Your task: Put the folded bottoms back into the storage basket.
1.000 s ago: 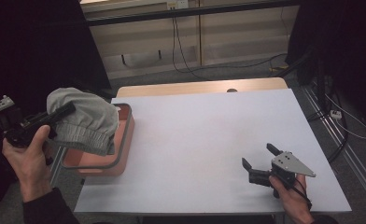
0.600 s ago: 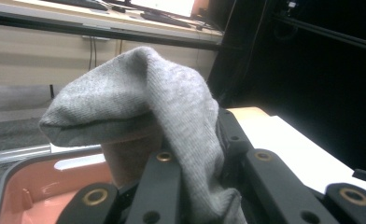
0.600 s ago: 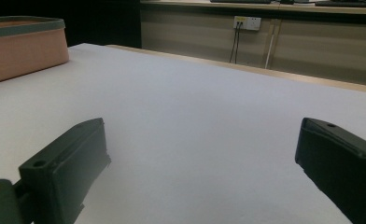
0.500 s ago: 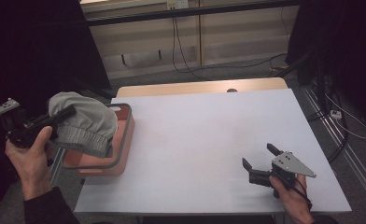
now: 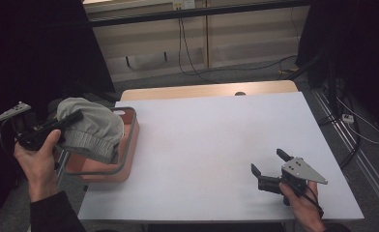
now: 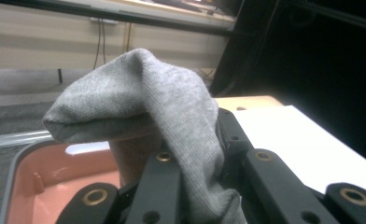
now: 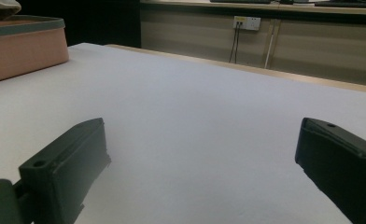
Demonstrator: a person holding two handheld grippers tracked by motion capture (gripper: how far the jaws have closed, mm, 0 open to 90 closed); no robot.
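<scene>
At left of the frame, the left gripper (image 5: 64, 122) fingers pinch a soft ribbed grey cloth (image 5: 92, 128) above a rounded pink tub (image 5: 124, 166). The right gripper (image 5: 269, 166) fingers spread wide over the smooth white table (image 5: 211, 140).

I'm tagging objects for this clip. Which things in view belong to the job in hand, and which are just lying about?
In the job:
grey garment, clamped in the left gripper
pink bin beneath it

Not in use:
right gripper, open over the table
wall socket
floor cables

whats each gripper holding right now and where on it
The left gripper is shut on the grey cloth, pinched at a bunched fold above the pink bin. The right gripper is open, holding nothing.
</scene>
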